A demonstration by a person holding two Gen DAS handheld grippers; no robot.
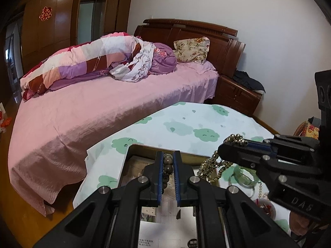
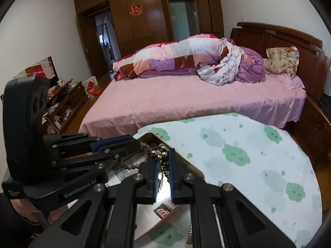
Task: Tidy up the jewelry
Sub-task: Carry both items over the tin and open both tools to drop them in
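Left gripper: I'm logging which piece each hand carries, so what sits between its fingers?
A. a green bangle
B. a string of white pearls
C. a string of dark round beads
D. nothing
C: the left gripper is clamped on a string of dark round beads over the open box, while the right gripper holds the gold bead chain.

We cannot see most of the box; the left gripper covers it. The green bangle is partly hidden behind the right gripper.
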